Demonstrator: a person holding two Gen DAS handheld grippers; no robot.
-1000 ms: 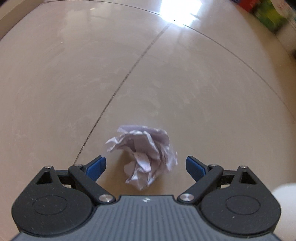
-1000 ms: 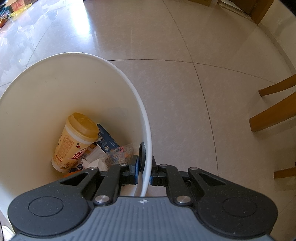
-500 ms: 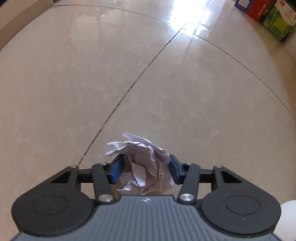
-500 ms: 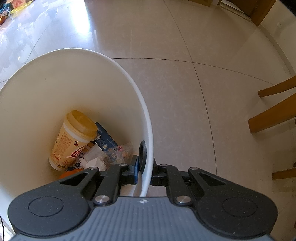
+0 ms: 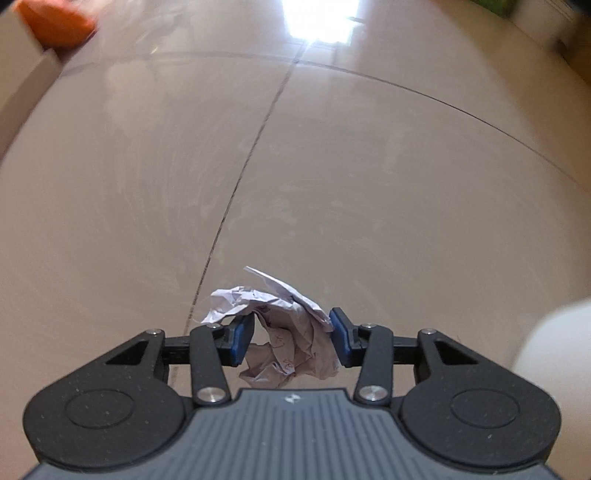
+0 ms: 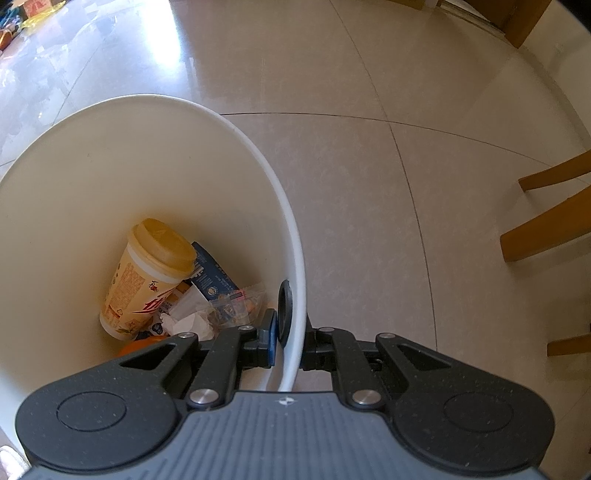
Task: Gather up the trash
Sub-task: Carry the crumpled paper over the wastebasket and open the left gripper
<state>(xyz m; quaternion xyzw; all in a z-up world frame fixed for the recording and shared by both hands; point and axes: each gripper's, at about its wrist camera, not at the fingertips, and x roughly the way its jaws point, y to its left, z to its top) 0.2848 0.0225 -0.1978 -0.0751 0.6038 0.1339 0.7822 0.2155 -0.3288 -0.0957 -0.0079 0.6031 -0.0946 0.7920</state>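
A crumpled ball of white paper (image 5: 284, 332) with red scribbles sits between the blue pads of my left gripper (image 5: 291, 341), which is shut on it above the beige tiled floor. In the right wrist view, my right gripper (image 6: 290, 345) is shut on the rim of a white trash bin (image 6: 291, 258), one pad inside the wall and one outside. Inside the bin lie a yellow lidded cup (image 6: 147, 273), a dark blue packet (image 6: 212, 275), clear wrappers and white tissue. A blurred white edge of the bin (image 5: 554, 339) shows at the right of the left wrist view.
Wooden chair legs (image 6: 546, 229) stand on the floor to the right of the bin. An orange object (image 5: 55, 22) and a beige ledge (image 5: 26, 85) lie at the far left of the left wrist view. Coloured packaging (image 6: 33, 7) sits at the far left beyond the bin.
My left gripper closed on the paper ball and lifted it off the floor, and its view swung. The right gripper stayed clamped on the bin rim, which shifted only slightly.
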